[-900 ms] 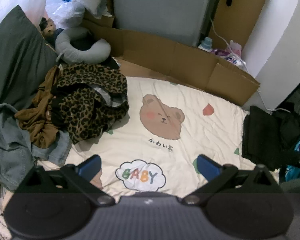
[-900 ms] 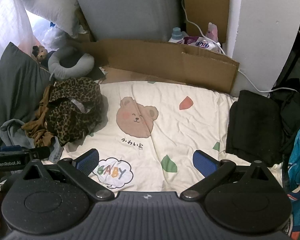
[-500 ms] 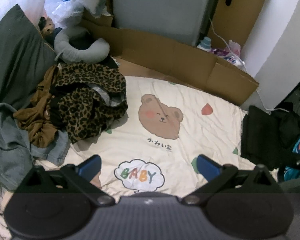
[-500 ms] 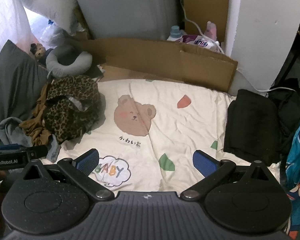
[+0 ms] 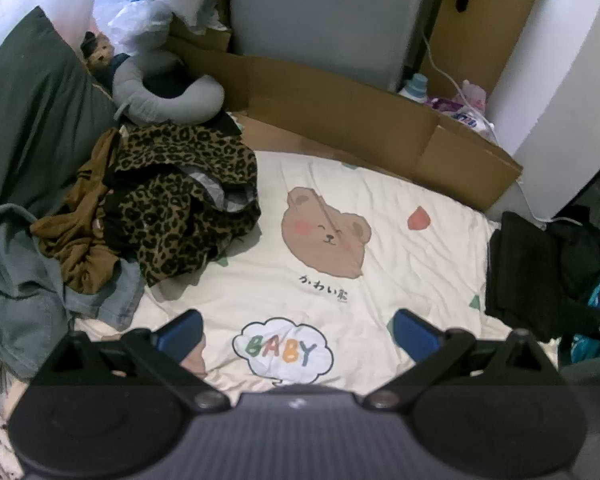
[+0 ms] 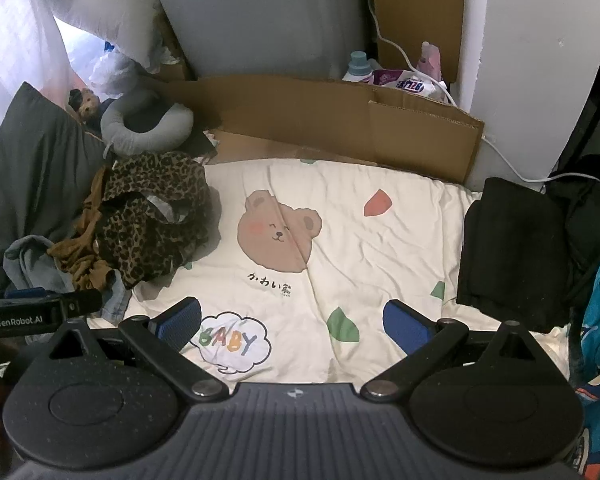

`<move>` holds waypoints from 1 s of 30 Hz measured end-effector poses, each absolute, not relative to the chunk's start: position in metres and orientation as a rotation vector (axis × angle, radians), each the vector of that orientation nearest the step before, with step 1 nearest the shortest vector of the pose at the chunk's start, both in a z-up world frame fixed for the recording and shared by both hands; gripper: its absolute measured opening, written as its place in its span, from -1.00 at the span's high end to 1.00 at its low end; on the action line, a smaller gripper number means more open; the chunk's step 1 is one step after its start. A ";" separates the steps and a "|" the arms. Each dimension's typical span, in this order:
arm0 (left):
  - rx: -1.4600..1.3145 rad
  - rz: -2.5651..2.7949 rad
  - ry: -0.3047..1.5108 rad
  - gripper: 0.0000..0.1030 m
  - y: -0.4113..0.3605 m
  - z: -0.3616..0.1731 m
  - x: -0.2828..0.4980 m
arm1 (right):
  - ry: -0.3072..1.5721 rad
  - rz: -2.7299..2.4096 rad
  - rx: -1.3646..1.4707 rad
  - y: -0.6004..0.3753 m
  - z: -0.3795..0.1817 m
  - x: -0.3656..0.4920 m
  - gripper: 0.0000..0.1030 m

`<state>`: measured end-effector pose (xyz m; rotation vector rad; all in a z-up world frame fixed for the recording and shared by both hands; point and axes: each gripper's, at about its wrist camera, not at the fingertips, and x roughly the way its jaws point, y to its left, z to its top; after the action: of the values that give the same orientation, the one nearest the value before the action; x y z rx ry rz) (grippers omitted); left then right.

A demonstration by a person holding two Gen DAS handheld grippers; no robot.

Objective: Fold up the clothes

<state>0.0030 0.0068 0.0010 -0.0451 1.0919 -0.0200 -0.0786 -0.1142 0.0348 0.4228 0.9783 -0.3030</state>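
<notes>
Both of my grippers are hovering over the cream bear-print blanket (image 5: pixel 380 208), which is lying spread across the middle with bare work area on it.

Clothes heap (image 5: pixel 148 216) is sitting at the blanket's left edge, forward-left of both grippers: leopard-print garment (image 5: pixel 184 200) on top, brown garment (image 5: pixel 80 236) under its left side, blue denim (image 5: pixel 24 288) lowest and nearest me. All are looking crumpled, none folded. The heap's long axis is running near-to-far along that edge.

A black folded stack (image 6: pixel 508 248) is lying at the right edge. Could be finished pieces, could just be stored there; can't tell.

Left gripper (image 5: pixel 296 330) is the nearer one to the heap; fingers spread wide, holding nothing. Right gripper (image 6: pixel 292 318) is sitting further right, also spread wide and empty, with the left tool's body showing at the left of its view.

Around: dark grey pillow (image 5: pixel 32 128) left of the heap, grey neck pillow (image 5: pixel 168 92) behind it, cardboard (image 5: pixel 360 120) along the far side. Nothing is blocking the path to the leopard piece; the tangle with the brown one is the likely snag.
</notes>
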 end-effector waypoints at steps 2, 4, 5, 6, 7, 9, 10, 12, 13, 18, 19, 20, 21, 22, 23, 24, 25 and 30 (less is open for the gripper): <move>-0.041 -0.018 1.092 -0.98 0.005 0.002 0.004 | 0.974 -0.307 0.417 -0.114 0.035 -0.079 -0.95; -0.035 -0.015 1.090 -0.98 0.004 0.001 0.003 | 0.970 -0.309 0.415 -0.114 0.035 -0.080 -0.95; -0.033 -0.017 1.090 -0.98 0.004 0.001 0.003 | 0.970 -0.308 0.416 -0.114 0.034 -0.080 -0.95; -0.033 -0.018 1.090 -0.98 0.004 0.001 0.003 | 0.969 -0.308 0.418 -0.114 0.034 -0.080 -0.95; -0.033 -0.018 1.090 -0.98 0.004 0.000 0.003 | 0.968 -0.307 0.419 -0.115 0.034 -0.081 -0.95; -0.031 -0.017 1.086 -0.98 0.002 -0.002 -0.001 | 0.967 -0.307 0.421 -0.115 0.033 -0.081 -0.95; -0.031 -0.020 1.084 -0.98 0.001 -0.002 -0.002 | 0.967 -0.306 0.422 -0.116 0.032 -0.082 -0.95; -0.032 -0.021 1.083 -0.98 0.002 -0.002 -0.002 | 0.966 -0.305 0.425 -0.116 0.032 -0.082 -0.95; -0.033 -0.021 1.081 -0.98 0.002 -0.002 -0.002 | 0.965 -0.306 0.426 -0.116 0.032 -0.082 -0.95; -0.030 -0.022 1.075 -0.98 0.002 -0.001 -0.004 | 0.961 -0.314 0.434 -0.116 0.031 -0.083 -0.95; -0.030 -0.022 1.075 -0.98 0.001 -0.001 -0.004 | 0.956 -0.316 0.439 -0.116 0.032 -0.084 -0.95; -0.030 -0.022 1.075 -0.98 0.001 -0.001 -0.004 | 0.951 -0.319 0.443 -0.117 0.032 -0.085 -0.95; -0.031 -0.022 1.076 -0.98 0.001 0.000 -0.004 | 0.946 -0.323 0.448 -0.117 0.032 -0.086 -0.95; -0.032 -0.021 1.076 -0.98 0.001 0.000 -0.003 | 0.942 -0.325 0.449 -0.118 0.032 -0.087 -0.95; -0.034 -0.021 1.077 -0.98 0.002 0.001 -0.003 | 0.940 -0.328 0.450 -0.118 0.032 -0.088 -0.95; -0.035 -0.022 1.077 -0.98 0.002 0.001 -0.003 | 0.939 -0.328 0.449 -0.118 0.033 -0.088 -0.95; -0.036 -0.023 1.078 -0.98 0.003 0.002 -0.003 | 0.939 -0.330 0.445 -0.117 0.033 -0.088 -0.95; -0.043 -0.031 1.071 -0.98 0.005 0.007 -0.006 | 0.938 -0.329 0.441 -0.116 0.036 -0.092 -0.95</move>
<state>-0.0061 0.0046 0.0070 -0.0429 1.0712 -0.0308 -0.0920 -0.1161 0.0361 0.4407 0.9380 -0.3292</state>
